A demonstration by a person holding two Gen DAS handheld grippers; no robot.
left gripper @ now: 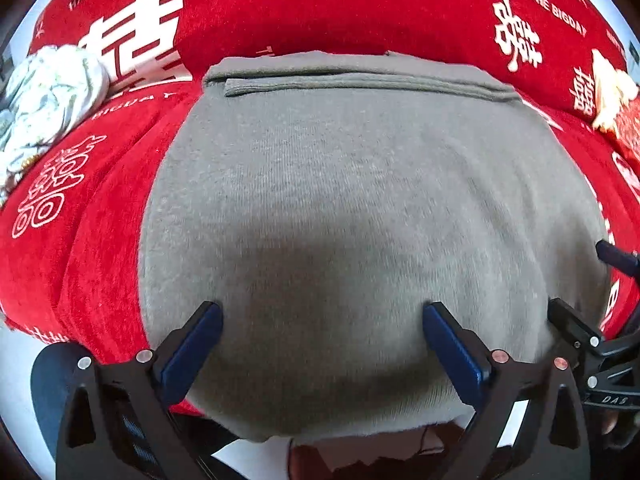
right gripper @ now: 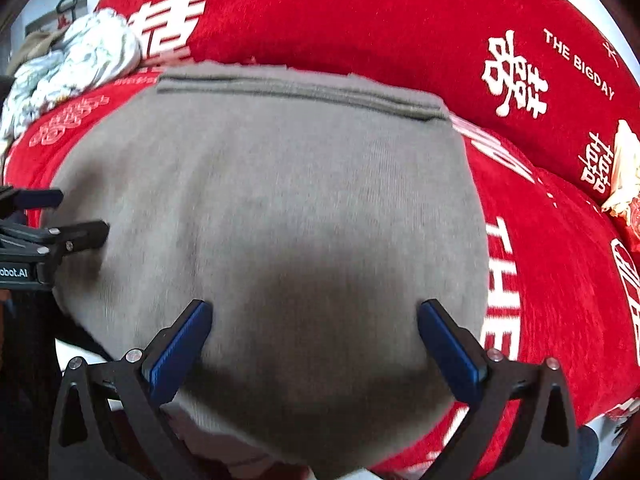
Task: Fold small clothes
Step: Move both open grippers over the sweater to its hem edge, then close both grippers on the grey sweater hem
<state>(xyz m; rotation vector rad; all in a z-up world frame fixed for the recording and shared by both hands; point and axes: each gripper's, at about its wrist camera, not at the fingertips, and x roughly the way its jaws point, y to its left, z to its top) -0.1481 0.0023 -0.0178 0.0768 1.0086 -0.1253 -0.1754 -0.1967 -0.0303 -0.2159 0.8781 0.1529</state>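
Note:
A grey knit garment (left gripper: 360, 200) lies flat on a red cloth with white lettering (left gripper: 80, 240), its hem band at the far end; it also fills the right wrist view (right gripper: 280, 200). My left gripper (left gripper: 322, 312) is open and empty, just above the garment's near part. My right gripper (right gripper: 314, 312) is open and empty, also over the near part. The right gripper shows at the right edge of the left view (left gripper: 580, 320); the left gripper shows at the left edge of the right view (right gripper: 60, 216).
A crumpled white patterned cloth (left gripper: 44, 100) lies at the far left, also seen in the right wrist view (right gripper: 76, 64). A cream and red item (left gripper: 616, 96) sits at the far right. The red cloth (right gripper: 560, 280) covers the surface and rises behind the garment.

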